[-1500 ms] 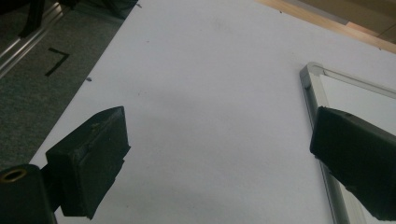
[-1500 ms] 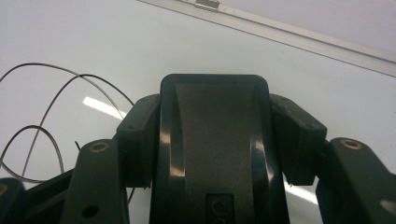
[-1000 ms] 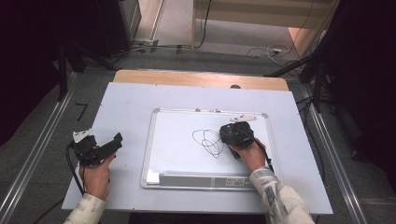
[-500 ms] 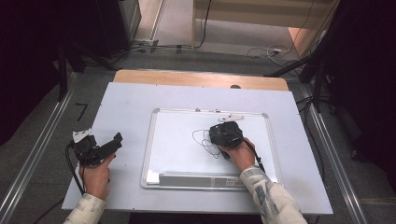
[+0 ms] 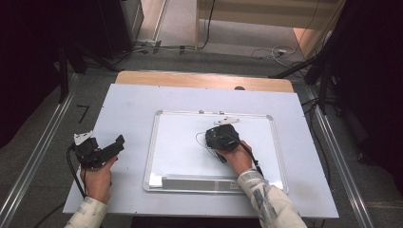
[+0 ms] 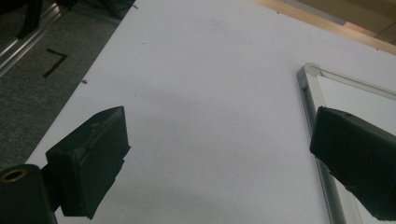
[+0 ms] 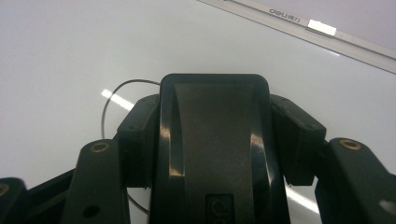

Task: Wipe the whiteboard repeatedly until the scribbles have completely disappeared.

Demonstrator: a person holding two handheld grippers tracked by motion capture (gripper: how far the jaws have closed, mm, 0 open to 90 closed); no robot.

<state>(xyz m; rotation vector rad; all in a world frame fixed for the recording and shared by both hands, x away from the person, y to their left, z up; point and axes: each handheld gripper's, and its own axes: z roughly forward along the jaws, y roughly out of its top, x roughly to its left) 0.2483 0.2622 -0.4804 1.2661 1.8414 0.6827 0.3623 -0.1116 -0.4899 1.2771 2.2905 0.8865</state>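
A whiteboard (image 5: 180, 152) with a silver frame lies flat on the white table. My right gripper (image 5: 219, 137) is over its middle, shut on a black eraser (image 7: 215, 158) that lies flat against the board. A thin curved piece of a black scribble (image 5: 198, 138) shows just left of the eraser, and again as a scribble arc (image 7: 109, 100) in the right gripper view. My left gripper (image 5: 113, 147) rests on the table left of the board, open, with nothing between its jaws. In the left gripper view, the left gripper (image 6: 219, 135) faces bare tabletop and the board's corner (image 6: 310, 77).
A grey marker tray (image 5: 199, 182) runs along the board's near edge. The white table (image 5: 133, 104) has a wooden strip (image 5: 199, 80) at its far edge. Cables and dark stands (image 5: 328, 71) crowd the floor around it, with metal rails (image 5: 33, 161) on both sides.
My right gripper has slid leftward across the board with the eraser, and most of the scribble it passed over is gone. The left gripper has stayed where it was.
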